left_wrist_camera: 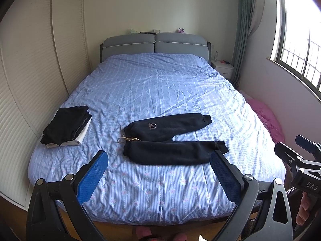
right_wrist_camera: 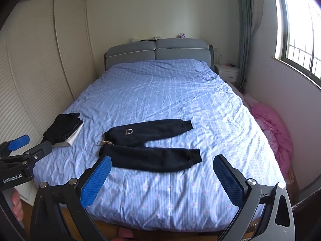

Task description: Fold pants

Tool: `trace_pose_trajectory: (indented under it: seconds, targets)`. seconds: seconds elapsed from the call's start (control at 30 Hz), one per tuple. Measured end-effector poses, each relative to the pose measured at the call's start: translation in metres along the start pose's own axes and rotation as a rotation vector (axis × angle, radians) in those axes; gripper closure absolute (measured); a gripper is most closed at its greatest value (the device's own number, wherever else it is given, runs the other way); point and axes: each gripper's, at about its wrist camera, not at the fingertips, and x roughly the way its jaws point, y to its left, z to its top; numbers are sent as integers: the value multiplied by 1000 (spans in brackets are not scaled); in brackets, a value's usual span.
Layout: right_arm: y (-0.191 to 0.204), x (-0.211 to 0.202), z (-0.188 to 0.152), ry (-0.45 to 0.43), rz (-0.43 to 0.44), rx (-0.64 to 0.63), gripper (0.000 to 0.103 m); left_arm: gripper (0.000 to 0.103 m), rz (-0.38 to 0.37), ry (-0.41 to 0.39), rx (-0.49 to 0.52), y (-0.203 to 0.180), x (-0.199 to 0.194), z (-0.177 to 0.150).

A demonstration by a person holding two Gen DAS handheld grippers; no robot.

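Dark navy sweatpants [left_wrist_camera: 170, 136] lie spread flat on the blue striped bedsheet [left_wrist_camera: 152, 92], waistband with a beige drawstring to the left, both legs pointing right and slightly apart. They also show in the right wrist view [right_wrist_camera: 148, 144]. My left gripper [left_wrist_camera: 158, 174] is open and empty, held above the near edge of the bed, short of the pants. My right gripper [right_wrist_camera: 161, 177] is open and empty, also short of the pants. Each gripper shows at the edge of the other's view, the right gripper [left_wrist_camera: 297, 150] and the left gripper [right_wrist_camera: 22, 146].
A stack of folded dark and white clothes [left_wrist_camera: 68, 126] sits at the bed's left edge. A cream wardrobe [left_wrist_camera: 30, 70] stands left, a grey headboard [left_wrist_camera: 154, 44] at the far end, a white nightstand [left_wrist_camera: 222, 68] and pink bedding [left_wrist_camera: 266, 118] on the right below the window.
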Motion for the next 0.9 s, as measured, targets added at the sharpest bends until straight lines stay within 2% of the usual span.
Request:
trace_pose_trajectory:
  seconds: [0.9]
  targets:
    - [2,11,5,17,15,-12,1,0,12,-1,-19,11,6,-3]
